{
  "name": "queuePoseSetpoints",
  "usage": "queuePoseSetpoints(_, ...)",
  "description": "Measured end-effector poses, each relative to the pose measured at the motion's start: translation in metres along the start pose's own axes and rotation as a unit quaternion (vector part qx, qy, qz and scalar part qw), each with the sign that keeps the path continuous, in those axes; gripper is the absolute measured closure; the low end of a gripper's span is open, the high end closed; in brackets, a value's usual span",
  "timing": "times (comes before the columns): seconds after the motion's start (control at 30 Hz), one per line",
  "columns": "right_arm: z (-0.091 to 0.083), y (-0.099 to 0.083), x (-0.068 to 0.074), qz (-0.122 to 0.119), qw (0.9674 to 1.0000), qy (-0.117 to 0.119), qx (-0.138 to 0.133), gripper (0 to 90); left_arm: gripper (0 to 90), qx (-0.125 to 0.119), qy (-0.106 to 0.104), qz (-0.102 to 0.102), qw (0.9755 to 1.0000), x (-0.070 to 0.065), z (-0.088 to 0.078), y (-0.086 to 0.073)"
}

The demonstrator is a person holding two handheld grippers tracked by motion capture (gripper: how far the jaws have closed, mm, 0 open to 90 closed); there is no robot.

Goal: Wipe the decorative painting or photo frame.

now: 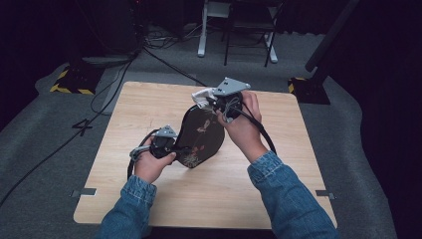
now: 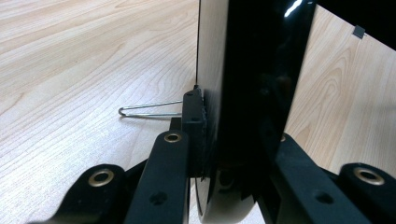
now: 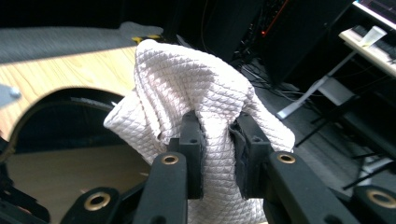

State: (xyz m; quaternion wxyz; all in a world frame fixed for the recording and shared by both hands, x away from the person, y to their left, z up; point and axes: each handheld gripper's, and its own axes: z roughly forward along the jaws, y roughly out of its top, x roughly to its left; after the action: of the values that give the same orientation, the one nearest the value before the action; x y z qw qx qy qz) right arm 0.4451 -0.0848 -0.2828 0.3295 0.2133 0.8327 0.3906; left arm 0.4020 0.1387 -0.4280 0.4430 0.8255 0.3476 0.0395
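On table point(image 1: 149, 99) | left gripper point(image 1: 171, 148) clamps black tray point(image 1: 201, 134) | right gripper point(image 1: 209, 102) grips white cloth point(image 3: 187, 88)

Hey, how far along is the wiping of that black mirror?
Both grips look done: the left tongs clamp the black mirror upright on the table, and the right tongs pinch the white cloth at its top edge. Wiping is in hand; how much surface remains, I can't tell.
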Motion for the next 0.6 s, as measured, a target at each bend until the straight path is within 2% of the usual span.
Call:
queuePoseSetpoints(0.17, -0.001, -0.007, 0.0, -0.014, 0.9998, -0.011, 0.009, 76.0, 79.9, 0.0, 0.002, -0.003, 1.0, -0.001, 0.001, 0.0)
queuePoseSetpoints(0.6, 0.001, -0.024, -0.007, -0.007, 0.9992, -0.018, 0.036, 76.1, 80.0, -0.003, 0.0, 0.003, 1.0, 0.0, 0.001, 0.0)
